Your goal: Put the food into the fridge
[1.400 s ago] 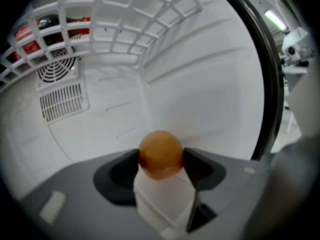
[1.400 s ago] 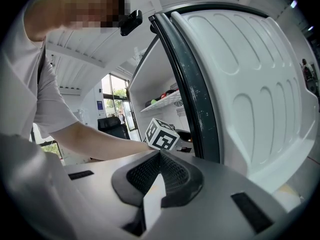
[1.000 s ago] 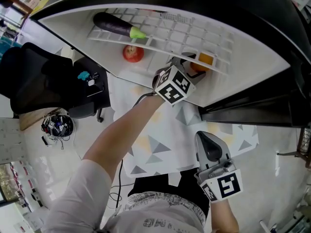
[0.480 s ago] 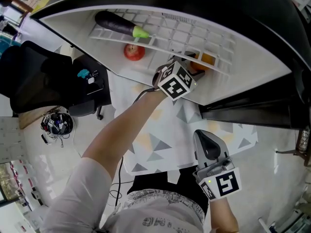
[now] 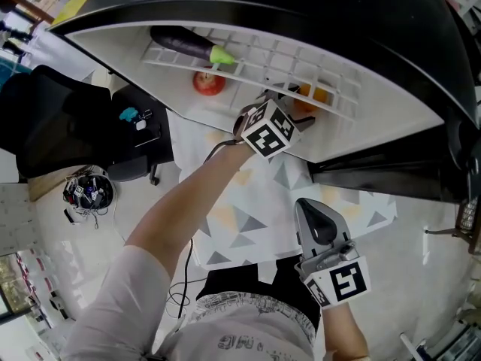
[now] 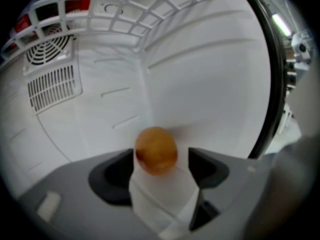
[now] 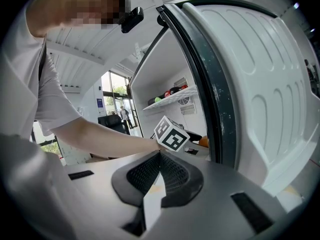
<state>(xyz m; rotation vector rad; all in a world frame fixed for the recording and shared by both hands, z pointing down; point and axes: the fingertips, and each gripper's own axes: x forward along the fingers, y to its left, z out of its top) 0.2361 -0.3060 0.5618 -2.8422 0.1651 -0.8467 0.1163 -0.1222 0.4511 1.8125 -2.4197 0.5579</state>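
No word, number or brand can be read for certain. The dark print across the pale grey shirt (image 5: 248,343) at the bottom of the head view is too blurred to make out. The white cube by the fridge shelf (image 5: 265,130) and the white cube lower down (image 5: 342,283) carry only black square code patterns. A small embossed mark on the white inner lining of the fridge (image 6: 111,7) and a blue wall sign (image 7: 102,103) are too small to tell.

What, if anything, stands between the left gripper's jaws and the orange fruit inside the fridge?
Nothing visible does. The orange fruit lies directly between the jaws of the left gripper, which have just been opening, inside the fridge below its wire shelf.
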